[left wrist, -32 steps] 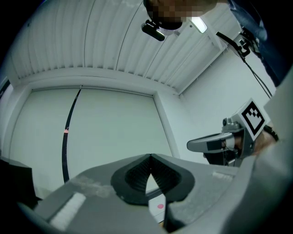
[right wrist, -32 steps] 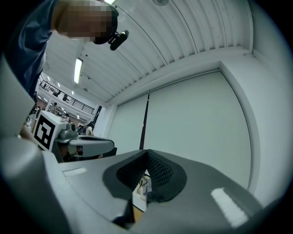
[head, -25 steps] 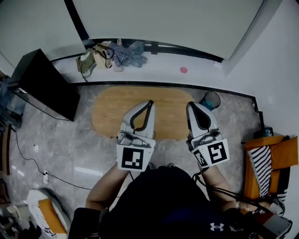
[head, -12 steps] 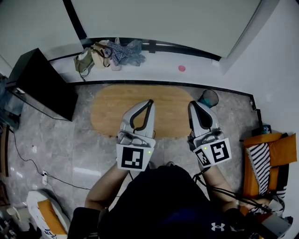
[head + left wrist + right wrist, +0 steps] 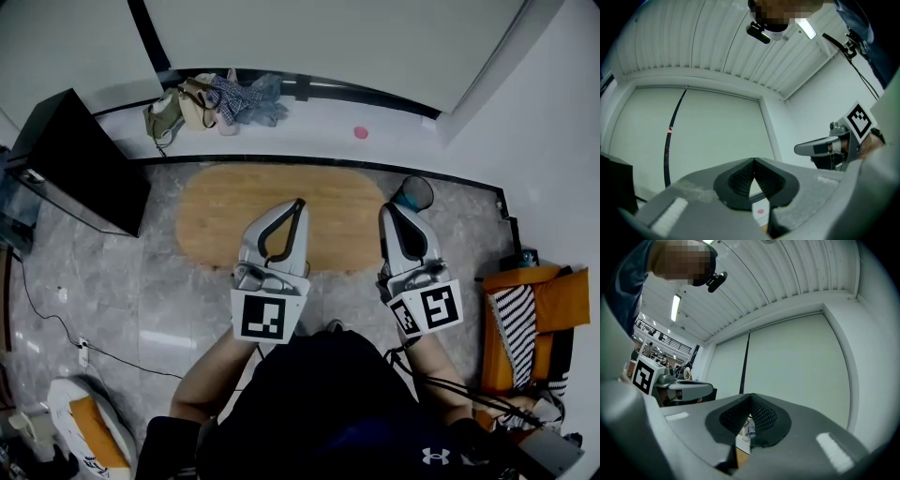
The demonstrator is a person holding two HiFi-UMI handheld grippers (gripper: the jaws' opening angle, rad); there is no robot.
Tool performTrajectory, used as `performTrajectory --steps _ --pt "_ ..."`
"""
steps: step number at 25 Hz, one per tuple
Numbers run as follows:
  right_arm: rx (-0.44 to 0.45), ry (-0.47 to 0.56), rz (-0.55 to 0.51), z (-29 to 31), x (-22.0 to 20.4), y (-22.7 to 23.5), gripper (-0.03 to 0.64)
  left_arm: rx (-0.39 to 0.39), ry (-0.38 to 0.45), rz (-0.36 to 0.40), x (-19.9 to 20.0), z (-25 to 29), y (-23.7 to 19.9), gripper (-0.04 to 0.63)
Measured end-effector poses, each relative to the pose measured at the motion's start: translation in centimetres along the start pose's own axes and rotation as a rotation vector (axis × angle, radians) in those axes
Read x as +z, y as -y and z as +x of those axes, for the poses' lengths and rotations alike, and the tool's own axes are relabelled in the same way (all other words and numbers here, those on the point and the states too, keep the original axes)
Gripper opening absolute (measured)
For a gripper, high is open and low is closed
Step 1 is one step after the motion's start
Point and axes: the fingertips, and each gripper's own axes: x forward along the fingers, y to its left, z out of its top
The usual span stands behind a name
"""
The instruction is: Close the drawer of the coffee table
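The coffee table [image 5: 225, 211] is a low oval with a light wooden top, standing on the grey floor in front of me in the head view. No drawer shows from above. My left gripper [image 5: 300, 202] hangs over the table's near middle, shut and with nothing in it. My right gripper [image 5: 385, 208] hovers over the table's right end, also shut and with nothing held. In the left gripper view the left gripper [image 5: 753, 160] has its ribbed pads meeting, with the right gripper [image 5: 825, 147] beside it. The right gripper view shows the right gripper [image 5: 750, 395] with pads together and the left gripper [image 5: 689, 390] at its left.
A black cabinet [image 5: 80, 164] stands at the left. Bags and clothes [image 5: 211, 103] lie on the ledge behind the table, with a pink spot [image 5: 361, 132] further right. A teal bin [image 5: 412, 195] sits by the table's right end. An orange chair with striped cloth [image 5: 530, 319] is at the right.
The head view has drifted slightly, so the table sits a little higher in the picture. Both grippers hold their places and stay shut.
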Motion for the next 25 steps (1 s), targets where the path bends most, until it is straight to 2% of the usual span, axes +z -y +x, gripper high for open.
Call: performTrajectory --steps 7,25 --pt "0.0 -0.011 0.011 -0.3 -0.7 -0.3 0.002 0.009 -0.03 -0.045 -0.9 -0.3 0.0 0.002" --pt "-0.007 -0.028 0.029 -0.6 -1.4 -0.8 0.002 0.018 -0.039 -0.042 -1.3 -1.1 -0.6 0.002"
